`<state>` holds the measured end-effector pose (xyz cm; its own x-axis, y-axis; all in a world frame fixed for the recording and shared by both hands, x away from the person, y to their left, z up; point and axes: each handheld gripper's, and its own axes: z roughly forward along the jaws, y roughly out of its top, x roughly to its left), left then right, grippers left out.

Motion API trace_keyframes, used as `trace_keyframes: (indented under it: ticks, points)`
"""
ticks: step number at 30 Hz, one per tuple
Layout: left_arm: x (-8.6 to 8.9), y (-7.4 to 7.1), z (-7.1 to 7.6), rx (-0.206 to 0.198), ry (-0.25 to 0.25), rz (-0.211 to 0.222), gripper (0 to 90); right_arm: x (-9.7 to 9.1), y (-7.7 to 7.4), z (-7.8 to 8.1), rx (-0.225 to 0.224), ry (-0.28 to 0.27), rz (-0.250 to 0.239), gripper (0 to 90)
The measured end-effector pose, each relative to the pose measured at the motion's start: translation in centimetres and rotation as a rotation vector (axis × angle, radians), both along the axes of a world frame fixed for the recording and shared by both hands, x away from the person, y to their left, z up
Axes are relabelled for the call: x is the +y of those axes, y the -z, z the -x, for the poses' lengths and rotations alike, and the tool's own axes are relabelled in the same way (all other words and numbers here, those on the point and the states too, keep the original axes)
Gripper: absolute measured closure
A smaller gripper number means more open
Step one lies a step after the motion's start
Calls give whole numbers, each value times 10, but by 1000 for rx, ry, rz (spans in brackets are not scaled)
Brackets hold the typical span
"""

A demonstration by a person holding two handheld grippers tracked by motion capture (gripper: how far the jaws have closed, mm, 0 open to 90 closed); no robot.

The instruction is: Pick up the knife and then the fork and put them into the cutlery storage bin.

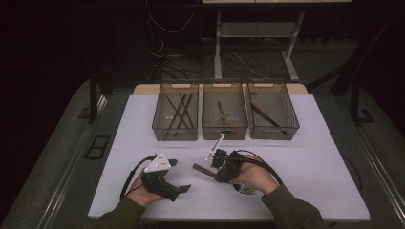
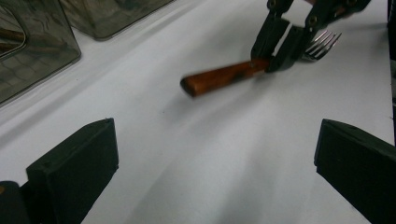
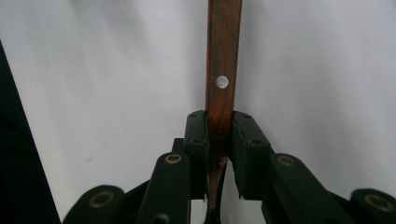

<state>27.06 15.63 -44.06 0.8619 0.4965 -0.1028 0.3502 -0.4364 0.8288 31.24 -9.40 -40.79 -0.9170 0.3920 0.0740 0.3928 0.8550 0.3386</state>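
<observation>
While the right gripper (image 3: 219, 135) clamped the wooden handle of a fork (image 2: 219, 78) near the desk's (image 1: 305, 162) front edge, its jaws shut tight on it, the left gripper (image 1: 184, 188) rested beside it with jaws wide and empty. Along the far edge stood three clear bins: the left bin (image 1: 175, 112) held dark sticks, probably chopsticks, the middle bin (image 1: 225, 112) one utensil, the right bin (image 1: 272, 112) a wooden-handled knife.

Olive sleeves (image 1: 286, 205), black grippers — brass rivets (image 3: 173, 158)
</observation>
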Motion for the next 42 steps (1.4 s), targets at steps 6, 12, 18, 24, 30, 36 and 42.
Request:
trace_keyframes:
  ticks: [6,12,18,24,30,36,42]
  points:
    - [0,0,0,-4,-2,-2,0,-21,-6,-3,3,29,-69,774]
    - [0,0,1,-8,-1,-5,0,-38,-11,-5,-2,65,-125,774]
    - [0,0,1,-8,2,-2,0,-54,-21,-8,0,104,-189,777]
    - [0,-1,1,-8,3,2,0,-66,-29,-10,2,138,-240,777]
    - [0,-1,1,-7,6,1,0,-80,-39,-12,-20,165,-284,777]
    - [0,-1,1,-2,4,6,0,-98,-49,-15,-48,209,-334,776]
    - [1,-1,1,-2,5,6,0,-118,-59,-18,-94,258,-381,776]
